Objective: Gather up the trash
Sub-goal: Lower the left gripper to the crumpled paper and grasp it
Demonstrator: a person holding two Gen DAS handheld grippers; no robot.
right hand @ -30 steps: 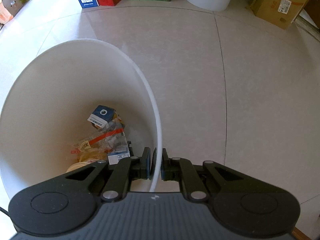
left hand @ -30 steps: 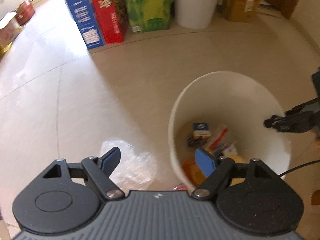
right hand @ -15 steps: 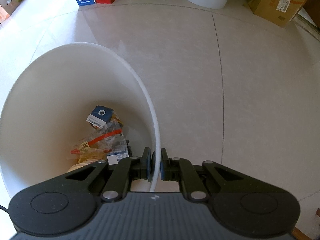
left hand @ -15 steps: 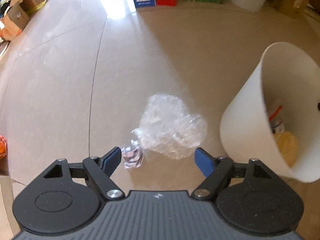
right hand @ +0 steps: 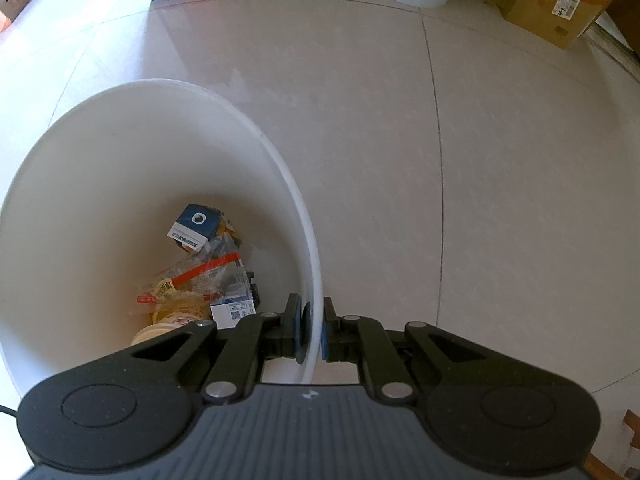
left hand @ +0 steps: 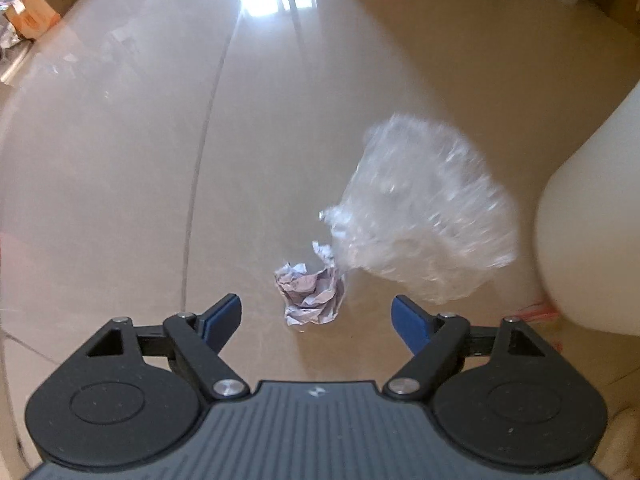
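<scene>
the left gripper (left hand: 317, 317) hangs low over a glossy tiled floor (left hand: 120, 168) with its 2 blue-padded fingers spread wide and nothing between them. just ahead of the gap, a little left of its centre, lies a crumpled paper ball (left hand: 310, 294), roughly round with no clear long axis. touching the ball's far right side is a crinkled clear plastic bag (left hand: 420, 216), which runs away up and to the right towards the white bin (left hand: 592, 220) at the frame's right edge; the bag looks blurred. in the right wrist view, the right gripper (right hand: 311, 334) is pinched on the bin's near rim, 1 finger inside the wall and 1 outside, holding it over the floor. down in the bin sit a blue-and-white carton (right hand: 198, 228), a clear wrapper with a red stripe (right hand: 200, 272) and other scraps. boxes (right hand: 552, 4) line the far wall. the paper ball is likely the next pick: it falls to the free left gripper, which would need to go straight forward and slightly left to straddle it.
</scene>
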